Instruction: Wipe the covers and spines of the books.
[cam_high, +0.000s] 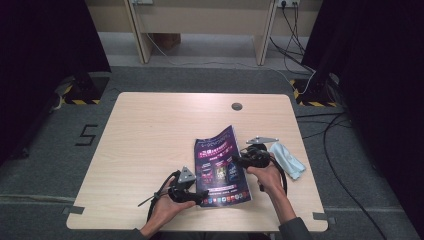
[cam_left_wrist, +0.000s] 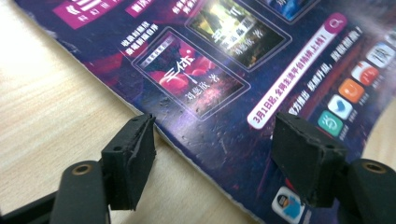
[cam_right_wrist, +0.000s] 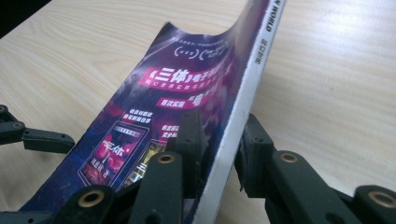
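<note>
A purple magazine (cam_high: 220, 167) lies on the wooden table (cam_high: 145, 140), near its front edge. My right gripper (cam_high: 236, 161) is shut on the magazine's right spine edge, one pad (cam_right_wrist: 191, 135) on the cover and the other behind the white spine. That edge of the magazine (cam_right_wrist: 177, 88) is raised and the cover curves. My left gripper (cam_high: 200, 196) is at the magazine's lower left corner. Its jaws stand open and straddle the cover's edge (cam_left_wrist: 187, 140): one fingertip (cam_left_wrist: 133, 158) is over bare wood, the other over the printed cover. Nothing is pinched between them.
A light blue face mask (cam_high: 288, 159) lies just right of my right hand. A round cable hole (cam_high: 237, 106) sits near the table's far edge. Cables run over the floor at the right. The table's left half is bare wood.
</note>
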